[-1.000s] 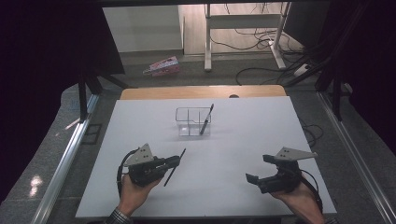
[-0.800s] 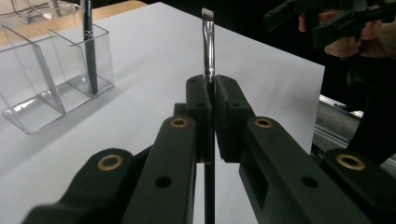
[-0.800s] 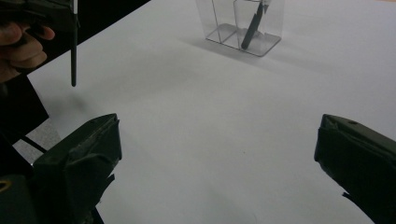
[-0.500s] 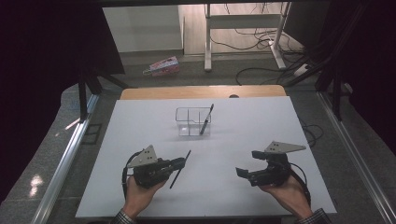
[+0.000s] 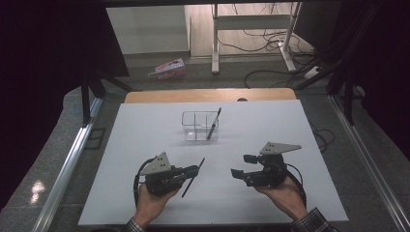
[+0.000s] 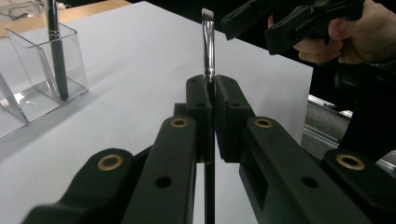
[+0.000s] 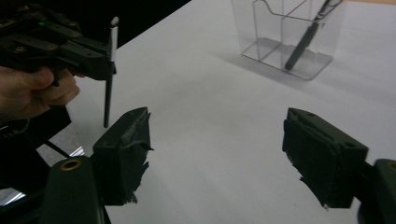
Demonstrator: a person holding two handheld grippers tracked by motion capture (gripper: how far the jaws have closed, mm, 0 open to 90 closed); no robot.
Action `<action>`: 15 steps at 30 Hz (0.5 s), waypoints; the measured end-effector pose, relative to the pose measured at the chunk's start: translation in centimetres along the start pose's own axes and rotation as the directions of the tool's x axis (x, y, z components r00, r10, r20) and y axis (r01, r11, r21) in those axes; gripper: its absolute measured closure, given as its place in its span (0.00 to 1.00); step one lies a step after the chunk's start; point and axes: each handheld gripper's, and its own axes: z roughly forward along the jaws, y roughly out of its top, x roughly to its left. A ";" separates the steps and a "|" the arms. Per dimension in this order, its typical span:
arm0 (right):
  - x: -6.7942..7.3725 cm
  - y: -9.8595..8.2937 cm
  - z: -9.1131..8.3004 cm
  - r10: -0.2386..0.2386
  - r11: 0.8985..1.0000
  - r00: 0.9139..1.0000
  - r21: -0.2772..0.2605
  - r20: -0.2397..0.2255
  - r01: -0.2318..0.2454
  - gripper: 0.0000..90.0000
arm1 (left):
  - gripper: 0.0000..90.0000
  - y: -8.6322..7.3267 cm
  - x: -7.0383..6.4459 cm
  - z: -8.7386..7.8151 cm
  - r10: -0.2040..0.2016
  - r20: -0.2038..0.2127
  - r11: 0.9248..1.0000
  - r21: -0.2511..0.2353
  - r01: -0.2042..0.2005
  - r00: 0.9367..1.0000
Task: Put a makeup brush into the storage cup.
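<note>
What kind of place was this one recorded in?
Likely a lab or workshop rigged for recording: a white table bearing just a clear holder and brushes, metal rails at its sides, and loose cables on the floor behind it.

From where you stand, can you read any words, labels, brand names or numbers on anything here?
None can be read.
Pink box on the floor beyond the table: printed, but too small and blurred to read.
Brush clamped in the left gripper: no marking visible.
Clear organiser and the pen standing in it: no text visible.
Right gripper: no lettering.
</note>
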 end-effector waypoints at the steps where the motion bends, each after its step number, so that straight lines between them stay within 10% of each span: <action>1: 0.1 0.1 0.2 -0.002 1.000 1.000 0.004 -0.006 0.002 0.29 | 0.95 0.0 0.0 0.1 0.001 -0.001 1.000 0.000 -0.001 1.000; 15: 0.7 1.2 2.2 0.053 0.998 0.987 -0.007 -0.149 -0.055 0.45 | 0.95 0.1 -0.6 1.1 0.017 -0.010 1.000 0.012 -0.017 1.000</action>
